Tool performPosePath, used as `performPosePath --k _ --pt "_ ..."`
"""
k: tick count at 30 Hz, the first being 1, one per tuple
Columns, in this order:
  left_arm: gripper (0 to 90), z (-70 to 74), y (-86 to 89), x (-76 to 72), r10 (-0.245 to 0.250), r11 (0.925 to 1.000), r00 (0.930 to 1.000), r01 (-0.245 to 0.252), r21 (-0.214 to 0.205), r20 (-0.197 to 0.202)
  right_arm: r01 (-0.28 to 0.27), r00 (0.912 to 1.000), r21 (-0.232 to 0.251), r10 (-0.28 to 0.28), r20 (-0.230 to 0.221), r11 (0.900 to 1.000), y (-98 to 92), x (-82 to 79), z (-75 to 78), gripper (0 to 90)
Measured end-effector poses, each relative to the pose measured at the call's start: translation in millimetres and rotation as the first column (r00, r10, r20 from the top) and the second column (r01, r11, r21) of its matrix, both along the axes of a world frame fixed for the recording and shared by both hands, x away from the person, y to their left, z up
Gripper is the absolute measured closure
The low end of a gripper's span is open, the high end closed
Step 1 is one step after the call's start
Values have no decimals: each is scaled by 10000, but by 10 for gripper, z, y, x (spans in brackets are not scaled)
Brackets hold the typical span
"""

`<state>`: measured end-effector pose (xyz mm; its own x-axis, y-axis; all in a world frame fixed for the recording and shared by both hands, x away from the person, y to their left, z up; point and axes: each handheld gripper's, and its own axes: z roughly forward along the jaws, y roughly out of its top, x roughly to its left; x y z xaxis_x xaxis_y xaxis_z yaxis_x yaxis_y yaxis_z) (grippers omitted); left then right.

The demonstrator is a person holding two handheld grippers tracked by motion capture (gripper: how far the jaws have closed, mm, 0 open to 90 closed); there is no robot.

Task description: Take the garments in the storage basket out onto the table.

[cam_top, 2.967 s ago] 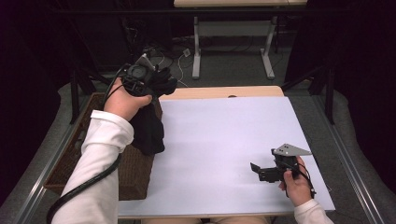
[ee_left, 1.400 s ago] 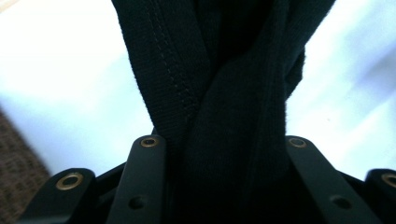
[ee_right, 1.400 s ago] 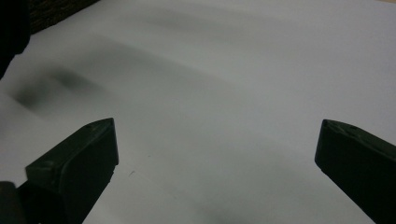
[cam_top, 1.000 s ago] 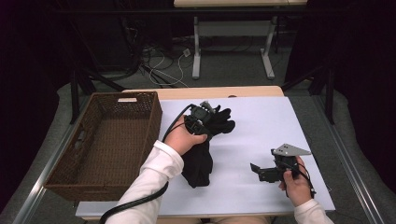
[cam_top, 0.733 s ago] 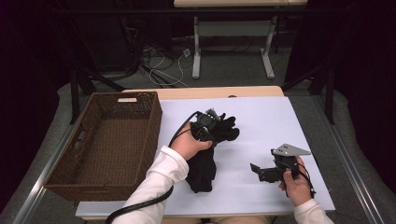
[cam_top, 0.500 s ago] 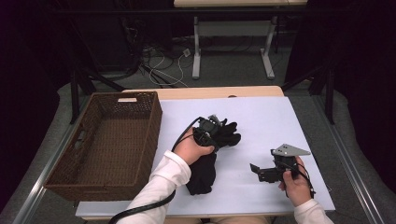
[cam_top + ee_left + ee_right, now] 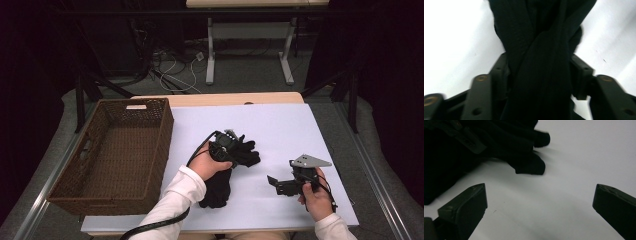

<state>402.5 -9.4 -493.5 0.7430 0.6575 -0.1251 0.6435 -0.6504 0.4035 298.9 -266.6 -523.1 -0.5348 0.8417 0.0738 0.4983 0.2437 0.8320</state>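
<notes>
The black garment lies on the white desk near its middle, right of the brown wicker basket; the left hand-held gripper rests on the garment's far end, its jaws having just been opening, cloth between them but no longer pinched; the right hand-held gripper sits near the right edge, jaws wide apart, holding nothing.

Black ribbed knit garment twisted into a thick band, running from bottom centre up to the top edge; lies between the two black jaws, which have just been opening and stand just beside it on either side; white worktop behind, at left and right; brass-coloured pivots on the linkages.
</notes>
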Motion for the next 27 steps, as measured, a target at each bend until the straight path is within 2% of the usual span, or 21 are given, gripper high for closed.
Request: performPosePath --k 1,7,12,15,19,21,27 --pt "405 6 3 9 -88 10000 9998 88 36 156 18 10000 34 -18 -9 10000 2 -1 1 0" --pt "263 51 17 16 92 9999 9990 -90 -45 443 -4 10000 28 4 3 10000 2 -1 1 0" --pt "180 131 93 22 384 9991 9985 -376 -210 395 -8 10000 11 8 8 10000 5 -2 -1 0" --pt "155 190 149 18 567 9974 9971 -543 -477 505 -20 10000 -3 20 11 10000 5 1 -4 0" --pt "160 260 223 -3 672 9945 9969 -636 -837 413 -32 10000 -48 32 -10 10000 9 -1 -3 0" --pt "202 295 258 -27 682 9931 9963 -629 -988 514 -61 10000 -52 61 54 10000 9 3 -6 0" --pt "233 400 379 -91 821 9933 9922 -737 -892 941 -46 10000 -40 46 -24 10000 10 -2 -2 0"
